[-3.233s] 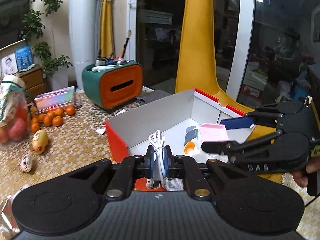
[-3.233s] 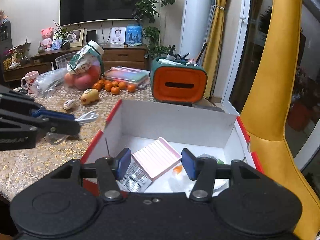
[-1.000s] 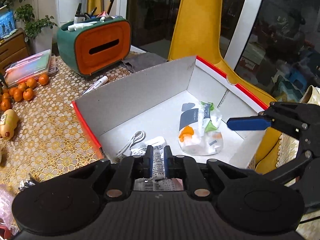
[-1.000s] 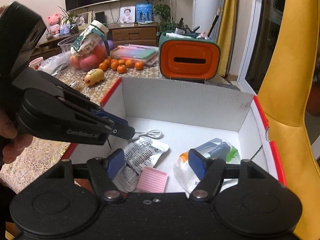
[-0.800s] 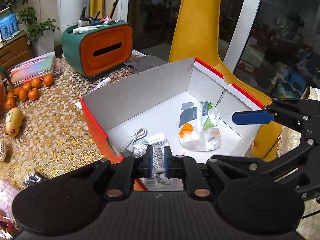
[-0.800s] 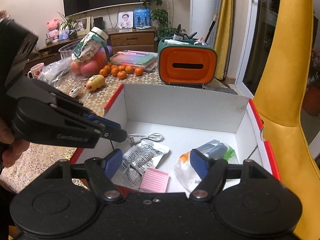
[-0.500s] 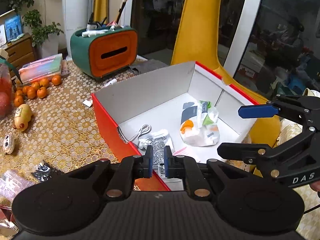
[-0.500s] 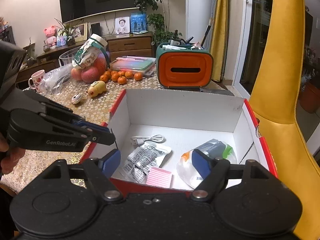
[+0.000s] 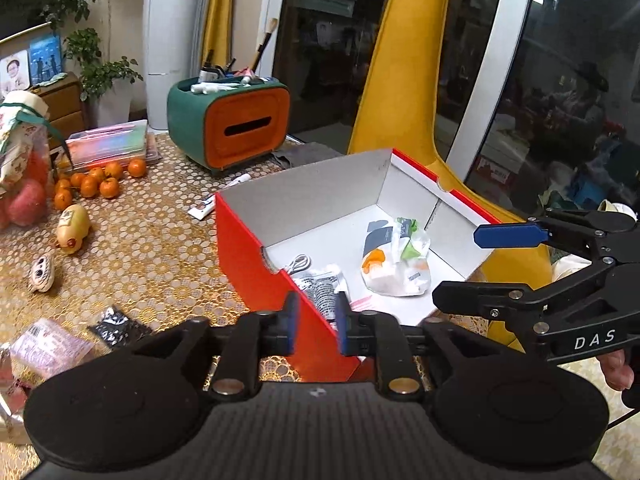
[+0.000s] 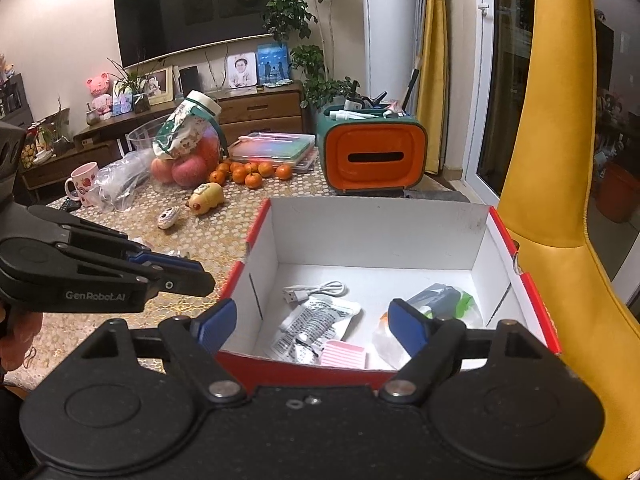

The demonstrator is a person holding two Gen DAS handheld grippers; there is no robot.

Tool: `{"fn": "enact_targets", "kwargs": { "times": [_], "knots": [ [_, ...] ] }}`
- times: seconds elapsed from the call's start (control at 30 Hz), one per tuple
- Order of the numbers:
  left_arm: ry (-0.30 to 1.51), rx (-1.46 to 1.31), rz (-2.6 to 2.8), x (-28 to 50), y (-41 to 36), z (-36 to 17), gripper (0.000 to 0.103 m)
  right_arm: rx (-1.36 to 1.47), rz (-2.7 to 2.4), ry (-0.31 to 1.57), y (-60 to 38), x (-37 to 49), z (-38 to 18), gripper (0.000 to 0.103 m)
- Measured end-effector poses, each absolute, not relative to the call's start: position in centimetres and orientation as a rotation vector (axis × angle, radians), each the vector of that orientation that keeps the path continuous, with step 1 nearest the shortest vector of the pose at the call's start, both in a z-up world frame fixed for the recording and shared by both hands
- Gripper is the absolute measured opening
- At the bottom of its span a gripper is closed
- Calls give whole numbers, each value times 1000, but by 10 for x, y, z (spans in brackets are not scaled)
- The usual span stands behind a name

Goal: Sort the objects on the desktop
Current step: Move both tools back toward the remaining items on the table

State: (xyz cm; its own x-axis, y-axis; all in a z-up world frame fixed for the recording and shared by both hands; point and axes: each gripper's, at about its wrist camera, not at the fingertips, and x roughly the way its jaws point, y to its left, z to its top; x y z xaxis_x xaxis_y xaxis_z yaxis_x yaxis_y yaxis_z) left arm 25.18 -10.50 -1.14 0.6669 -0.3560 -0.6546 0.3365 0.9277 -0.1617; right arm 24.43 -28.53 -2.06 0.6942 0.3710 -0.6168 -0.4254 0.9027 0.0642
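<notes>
Desktop objects not yet sorted, a pink plastic-wrapped packet (image 9: 48, 347) and a small black sachet (image 9: 115, 326), are seen on the gold-patterned bench (image 9: 152, 256) at the left; both are judged light, soft and slippery, best pinched at an edge. Beside them, the left tongs (image 9: 315, 322) are narrowly parted and empty, the white cable (image 10: 316, 291) carried 3.2 s ago now lying in the red-and-white cardboard box (image 9: 244, 256). The right tongs (image 10: 312, 322) are held wide, empty.

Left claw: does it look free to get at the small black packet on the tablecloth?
Probably yes: the left claw is open and empty, and the black packet lies uncovered on the tablecloth, beside the red box.
</notes>
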Motion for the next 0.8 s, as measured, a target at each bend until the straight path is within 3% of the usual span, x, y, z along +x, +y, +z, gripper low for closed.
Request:
{"fn": "enact_targets", "kwargs": {
  "times": [0.07,0.1,0.8],
  "knots": [
    [736,-34,-386,247,-99,-9,53,-90,447,667,-281,241,-19,83],
    [728,-36,-380,244,-96,-8,59,-91,450,665,-278,240,-19,83],
    [655,-62,-248,171,-10,-2,74,-131,539,636,-197,207,-12,83]
  ]
}}
